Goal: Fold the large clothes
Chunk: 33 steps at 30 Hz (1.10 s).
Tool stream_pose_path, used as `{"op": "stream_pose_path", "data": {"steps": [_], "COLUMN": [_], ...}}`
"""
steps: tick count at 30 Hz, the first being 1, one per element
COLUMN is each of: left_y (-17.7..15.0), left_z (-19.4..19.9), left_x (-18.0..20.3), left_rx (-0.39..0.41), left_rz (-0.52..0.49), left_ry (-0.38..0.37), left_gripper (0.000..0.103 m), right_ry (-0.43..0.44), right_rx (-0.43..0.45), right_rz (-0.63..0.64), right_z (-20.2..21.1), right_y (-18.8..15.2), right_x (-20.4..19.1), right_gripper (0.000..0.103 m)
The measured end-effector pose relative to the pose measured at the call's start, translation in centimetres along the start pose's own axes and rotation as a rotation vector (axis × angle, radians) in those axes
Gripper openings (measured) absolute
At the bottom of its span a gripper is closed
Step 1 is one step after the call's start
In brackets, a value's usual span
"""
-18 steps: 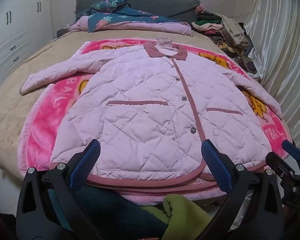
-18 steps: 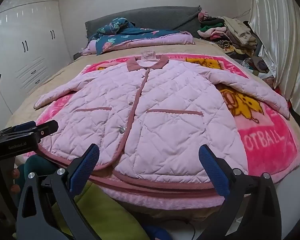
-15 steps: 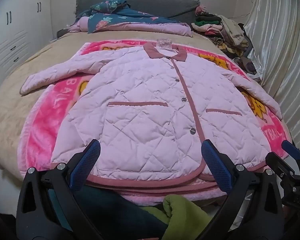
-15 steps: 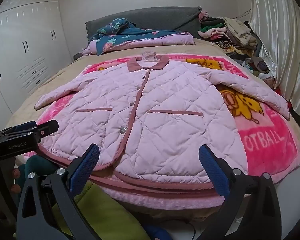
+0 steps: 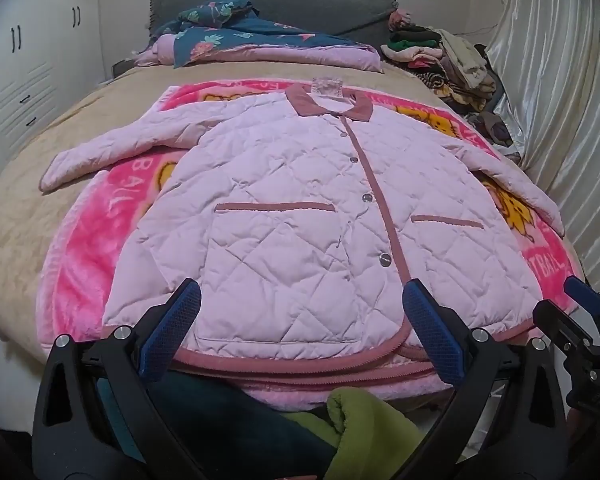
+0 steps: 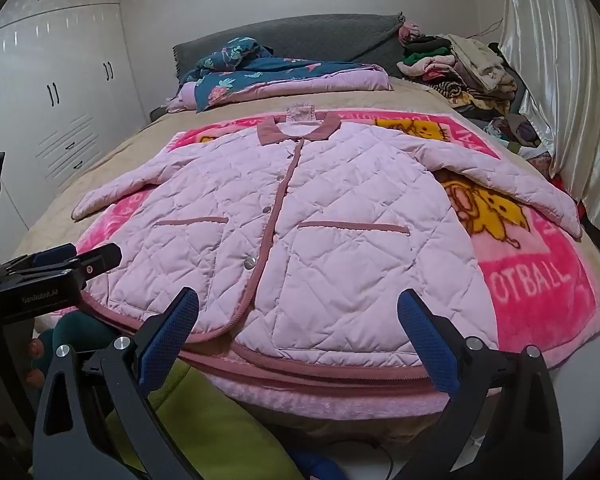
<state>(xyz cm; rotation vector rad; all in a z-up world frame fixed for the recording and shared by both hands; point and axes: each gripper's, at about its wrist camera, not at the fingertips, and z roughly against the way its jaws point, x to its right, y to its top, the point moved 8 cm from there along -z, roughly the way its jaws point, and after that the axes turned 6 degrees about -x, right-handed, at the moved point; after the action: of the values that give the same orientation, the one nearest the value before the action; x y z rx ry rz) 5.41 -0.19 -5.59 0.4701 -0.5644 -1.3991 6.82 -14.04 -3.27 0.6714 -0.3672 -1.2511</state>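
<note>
honestly nothing has shifted over the last half second: the quilted pink jacket lies flat, buttoned, sleeves out, on the pink blanket. my left gripper and right gripper still hover spread apart, empty, near its hem, so folding hasn't begun.

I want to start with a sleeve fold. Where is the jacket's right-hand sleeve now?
In the right wrist view the sleeve lies at right, angled across the pink blanket toward the curtain.

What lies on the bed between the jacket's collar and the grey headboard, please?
In both views, a folded blue floral quilt with a pink underside lies there, beyond a bare strip of tan bedspread past the pink jacket.
</note>
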Motion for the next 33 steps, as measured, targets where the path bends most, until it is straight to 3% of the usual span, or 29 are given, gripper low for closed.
{"op": "stream_pose_path", "data": {"steps": [33], "left_y": [-0.22], "left_z": [-0.11], "left_x": [0.15], "left_rx": [-0.004], "left_rz": [-0.013], "left_ry": [0.004], "left_gripper": [0.095], "right_ry": [-0.006], "right_rx": [0.003], "right_rz": [0.006], "right_z": [0.26], "right_y": [0.12], "right_x": [-0.10], "right_gripper": [0.099]}}
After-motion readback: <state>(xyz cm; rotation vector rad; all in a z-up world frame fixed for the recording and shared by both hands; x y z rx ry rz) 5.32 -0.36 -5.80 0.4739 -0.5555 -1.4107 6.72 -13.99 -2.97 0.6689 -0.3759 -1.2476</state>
